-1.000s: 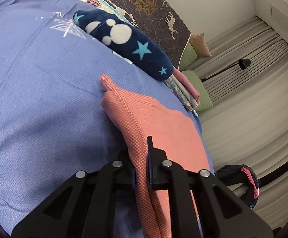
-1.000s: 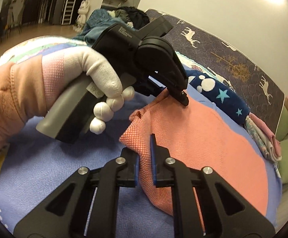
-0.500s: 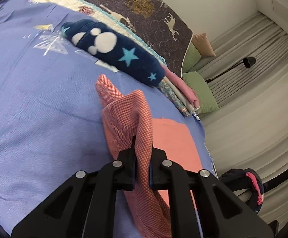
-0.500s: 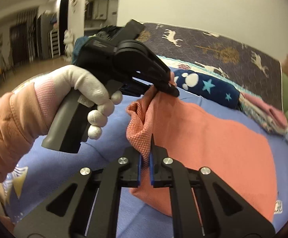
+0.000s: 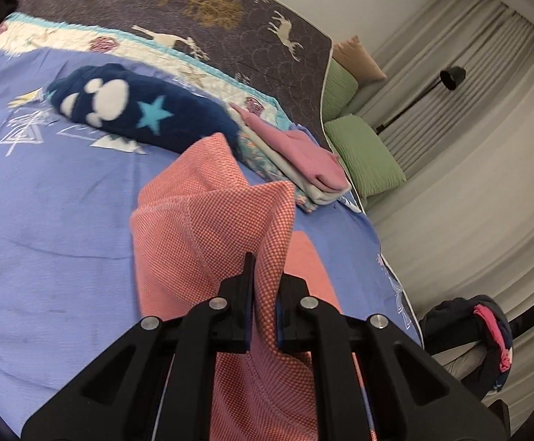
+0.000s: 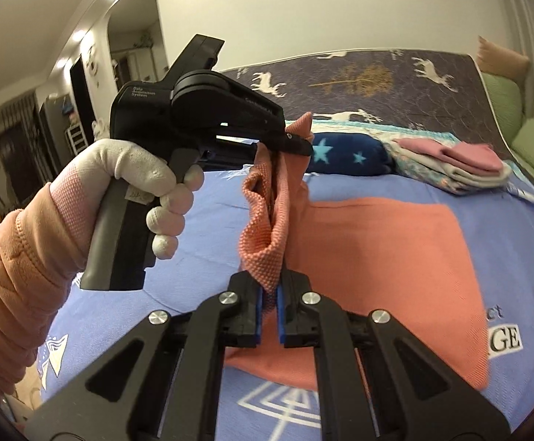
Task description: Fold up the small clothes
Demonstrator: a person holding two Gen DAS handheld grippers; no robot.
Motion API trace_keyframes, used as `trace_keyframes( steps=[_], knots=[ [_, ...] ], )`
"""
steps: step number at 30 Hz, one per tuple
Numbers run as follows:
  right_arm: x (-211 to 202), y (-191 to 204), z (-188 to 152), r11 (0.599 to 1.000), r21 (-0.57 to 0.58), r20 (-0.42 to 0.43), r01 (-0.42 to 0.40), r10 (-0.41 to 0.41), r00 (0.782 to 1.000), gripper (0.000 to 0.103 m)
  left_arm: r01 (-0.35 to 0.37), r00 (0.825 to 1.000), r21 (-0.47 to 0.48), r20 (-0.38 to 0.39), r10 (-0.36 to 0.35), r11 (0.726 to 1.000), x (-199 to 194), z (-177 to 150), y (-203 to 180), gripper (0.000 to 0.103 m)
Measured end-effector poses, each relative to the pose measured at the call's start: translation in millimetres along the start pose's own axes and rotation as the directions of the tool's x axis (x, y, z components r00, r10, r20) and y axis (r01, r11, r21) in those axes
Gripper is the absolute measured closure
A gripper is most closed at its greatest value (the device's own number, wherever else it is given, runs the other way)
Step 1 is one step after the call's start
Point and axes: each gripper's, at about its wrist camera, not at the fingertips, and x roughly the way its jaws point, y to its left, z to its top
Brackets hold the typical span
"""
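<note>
With both corners now lifted clear of the bed (image 6: 101, 327), I have the left gripper (image 5: 265, 286) and right gripper (image 6: 270, 294) clamped on the coral cloth (image 6: 377, 250), its far half flat. Stacked clothes (image 6: 458, 165) crowd the far edge; the near sheet lies open for the fold.

Garment (image 6: 377, 250) lies on bedspread (image 5: 46, 220), near edge lifted off it; left gripper (image 6: 296, 143) and right gripper (image 6: 270, 294) each clamp that raised edge, left one beyond right one. Behind garment: plush roll (image 5: 138, 114), folded stack (image 5: 296, 161) to its right, touching; pillows (image 5: 362, 154) farther right, past bed edge
</note>
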Motion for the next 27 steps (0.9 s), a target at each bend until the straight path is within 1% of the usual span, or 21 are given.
trace_keyframes(
  steps=[4,7,13,20,24,27],
  knots=[
    [-19,-35,-7,0.997,0.078,0.021,0.022,-0.024,0.999,0.098,0.0,1.0,0.051,-0.03,0.002,0.999,25,0,-36,0.096],
    [-31,-60,-16,0.99,0.134,0.028,0.04,-0.044,0.999,0.098,-0.01,0.998,0.093,-0.061,0.016,0.996,51,-5,-63,0.096],
    [-48,-111,-35,0.967,0.244,0.024,0.074,-0.082,0.996,0.098,-0.019,0.991,0.137,-0.129,0.037,0.99,102,-21,-99,0.096],
    [-46,-146,-58,0.936,0.348,-0.019,0.059,-0.056,0.998,0.098,-0.085,0.976,0.172,-0.184,0.117,0.981,144,-37,-113,0.096],
    [-43,-163,-66,0.913,0.407,-0.029,0.031,-0.021,0.999,0.098,-0.105,0.97,0.181,-0.196,0.141,0.978,156,-41,-114,0.096],
    [-40,-173,-70,0.896,0.445,-0.038,0.009,0.009,0.999,0.098,-0.109,0.964,0.205,-0.215,0.154,0.973,164,-45,-118,0.093]
  ],
)
